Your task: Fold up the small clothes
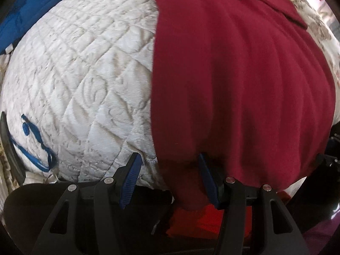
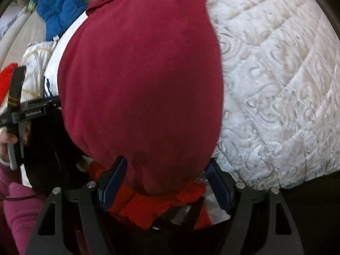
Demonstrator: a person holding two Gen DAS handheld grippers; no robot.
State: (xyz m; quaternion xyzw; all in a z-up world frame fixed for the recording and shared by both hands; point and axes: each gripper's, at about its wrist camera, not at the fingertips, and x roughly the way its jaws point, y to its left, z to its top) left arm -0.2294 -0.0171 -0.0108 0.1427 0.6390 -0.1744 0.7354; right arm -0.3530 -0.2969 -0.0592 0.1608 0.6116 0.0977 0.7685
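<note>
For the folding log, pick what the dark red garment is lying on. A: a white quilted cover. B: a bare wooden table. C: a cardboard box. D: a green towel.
A: the dark red garment is spread over a white quilted cover, whose stitched pattern shows beside it in both wrist views.

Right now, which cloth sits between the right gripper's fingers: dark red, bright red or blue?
The dark red garment: its near end hangs between the open right gripper. The bright red cloth lies beneath; the blue jacket is far off.
</note>
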